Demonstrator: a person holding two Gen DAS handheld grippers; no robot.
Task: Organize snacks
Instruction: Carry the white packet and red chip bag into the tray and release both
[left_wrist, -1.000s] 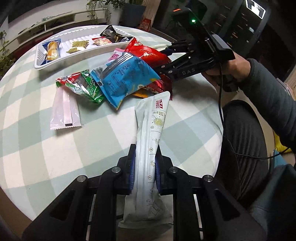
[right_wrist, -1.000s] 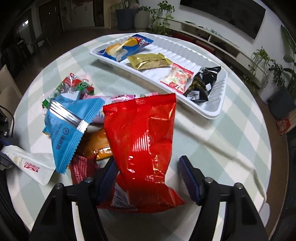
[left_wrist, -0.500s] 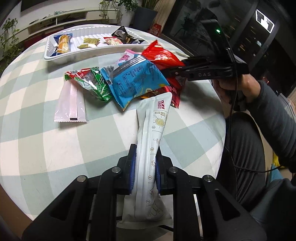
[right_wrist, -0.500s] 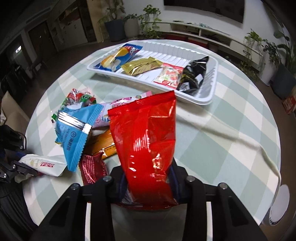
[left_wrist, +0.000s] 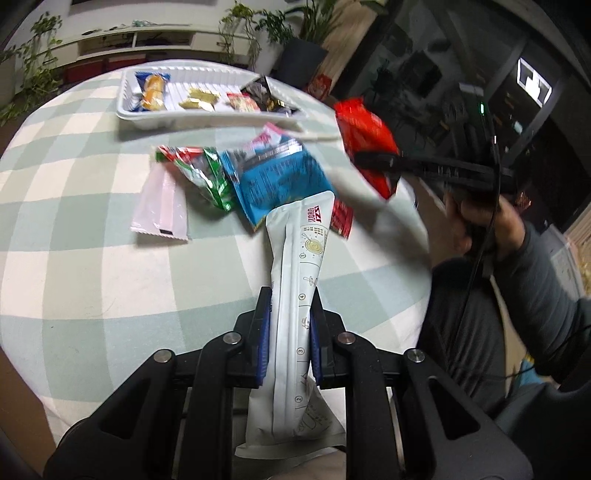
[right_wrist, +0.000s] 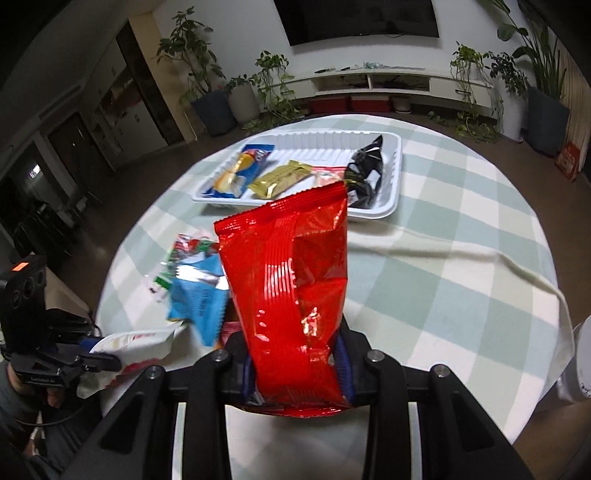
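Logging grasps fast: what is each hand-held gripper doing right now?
Left hand-held gripper: closed on the long white packet.
Right hand-held gripper: closed on the red snack bag.

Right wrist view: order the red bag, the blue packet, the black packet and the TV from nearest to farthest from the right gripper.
1. Red bag, clamped in the right gripper.
2. Blue packet, on the table, left of the red bag.
3. Black packet, at the tray's right end.
4. TV, on the far wall.
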